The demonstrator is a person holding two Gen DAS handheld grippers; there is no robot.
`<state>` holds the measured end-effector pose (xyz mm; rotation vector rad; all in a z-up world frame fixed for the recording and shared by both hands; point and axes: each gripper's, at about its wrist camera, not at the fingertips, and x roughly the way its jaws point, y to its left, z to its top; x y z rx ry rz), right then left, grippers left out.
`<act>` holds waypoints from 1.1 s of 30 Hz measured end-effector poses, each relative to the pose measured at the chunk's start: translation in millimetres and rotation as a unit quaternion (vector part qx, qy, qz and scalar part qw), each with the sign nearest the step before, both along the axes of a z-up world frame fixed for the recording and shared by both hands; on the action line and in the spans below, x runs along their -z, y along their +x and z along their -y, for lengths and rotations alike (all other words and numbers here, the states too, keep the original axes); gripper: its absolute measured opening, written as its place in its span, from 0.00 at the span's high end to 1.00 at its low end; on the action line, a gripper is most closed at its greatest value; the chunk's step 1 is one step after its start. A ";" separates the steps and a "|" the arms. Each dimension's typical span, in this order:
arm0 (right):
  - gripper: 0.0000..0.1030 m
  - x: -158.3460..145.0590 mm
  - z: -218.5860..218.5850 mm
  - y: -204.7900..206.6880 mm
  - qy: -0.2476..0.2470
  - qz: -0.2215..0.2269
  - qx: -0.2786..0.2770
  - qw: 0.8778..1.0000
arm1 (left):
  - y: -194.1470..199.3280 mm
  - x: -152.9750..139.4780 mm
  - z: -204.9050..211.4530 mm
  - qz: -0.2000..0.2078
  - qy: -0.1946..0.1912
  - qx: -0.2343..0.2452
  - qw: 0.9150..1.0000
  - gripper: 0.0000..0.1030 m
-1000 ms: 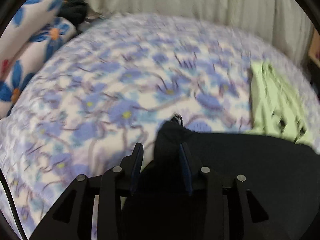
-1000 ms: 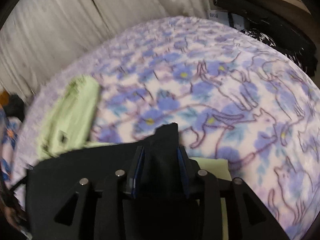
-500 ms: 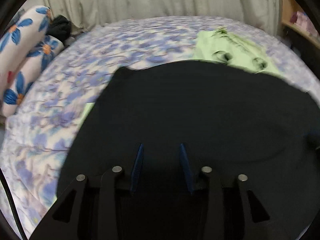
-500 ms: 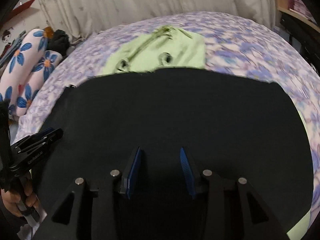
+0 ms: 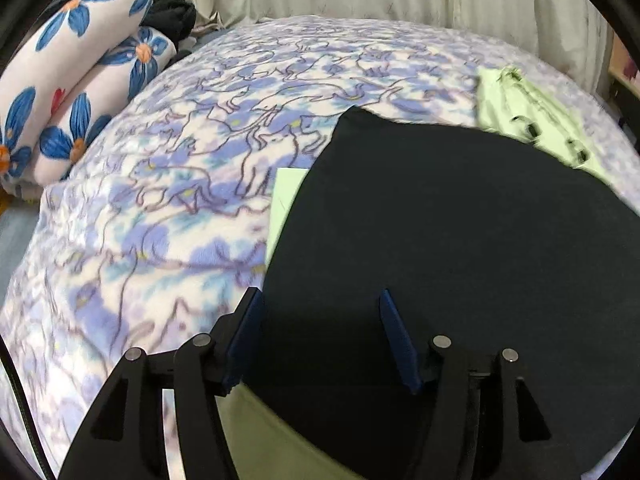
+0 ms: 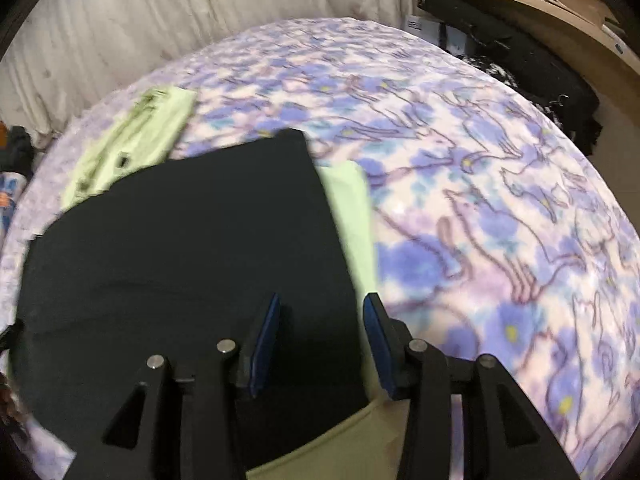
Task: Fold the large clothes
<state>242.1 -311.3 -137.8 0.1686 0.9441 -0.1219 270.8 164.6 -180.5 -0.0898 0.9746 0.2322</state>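
A black garment (image 5: 460, 220) (image 6: 192, 232) lies spread flat on the floral bedspread (image 5: 160, 240) (image 6: 500, 200). It covers most of a pale green sheet of cloth (image 5: 286, 196) (image 6: 352, 208) that shows along its side edges. My left gripper (image 5: 320, 294) hovers over the garment's left edge. Its jaws are opening, and the pads press on nothing, with cloth only below them. Over the garment's right edge is my right gripper (image 6: 323, 296), its jaws also opening and gripping nothing.
A folded light green garment (image 5: 524, 108) (image 6: 136, 140) lies beyond the black one. Flowered pillows (image 5: 80, 80) and a dark bundle (image 5: 172, 16) sit at the bed's left end. Pale curtains hang behind the bed. A wooden shelf (image 6: 520, 0) and dark items (image 6: 520, 60) stand to its right.
A second ago each gripper pinched a raised corner of the black garment. The garment now lies flat on the bed, both pairs of jaws have widened off it, and each gripper sits over a side edge.
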 end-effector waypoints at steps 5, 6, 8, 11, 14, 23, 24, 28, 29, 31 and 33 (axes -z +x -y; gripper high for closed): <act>0.58 -19.8 -67.5 -30.6 0.030 0.030 -0.081 0.996 | -44.4 -24.9 30.3 0.020 -0.031 0.034 0.999 0.40; 0.58 -18.1 -80.9 -35.2 0.046 0.027 -0.098 0.994 | -53.9 -25.1 37.8 0.020 -0.039 0.042 0.998 0.39; 0.58 -10.2 -99.9 -38.7 0.059 0.017 -0.118 0.991 | -67.9 -17.7 49.7 0.011 -0.053 0.051 0.997 0.39; 0.58 10.3 -116.6 -42.7 0.033 -0.007 -0.131 0.991 | -75.9 3.1 58.3 -0.011 -0.043 0.053 0.998 0.39; 0.58 23.7 -99.6 -43.4 -0.003 -0.012 -0.112 0.994 | -79.8 10.2 55.2 -0.003 -0.025 0.049 0.998 0.31; 0.58 20.6 -11.9 -67.3 0.051 -0.024 -0.027 0.998 | -84.0 6.4 38.2 -0.011 -0.038 0.036 0.999 0.31; 0.58 18.2 -9.1 -72.6 0.061 -0.023 -0.023 0.998 | -84.2 5.2 36.5 -0.011 -0.042 0.034 0.998 0.31; 0.58 8.8 -6.2 -91.6 0.096 -0.018 -0.016 0.995 | -92.9 -2.5 32.3 -0.018 -0.063 0.022 0.998 0.31; 0.58 7.3 -5.4 -96.9 0.111 -0.017 -0.016 0.994 | -97.4 -5.4 30.6 -0.018 -0.072 0.020 0.997 0.31; 0.57 7.8 -4.7 -104.7 0.144 -0.020 -0.013 0.989 | -105.5 -8.8 27.4 -0.019 -0.098 0.018 0.995 0.31; 0.52 12.6 -3.8 -112.1 0.183 -0.027 -0.009 0.983 | -115.7 -10.0 23.8 -0.022 -0.128 0.017 0.991 0.31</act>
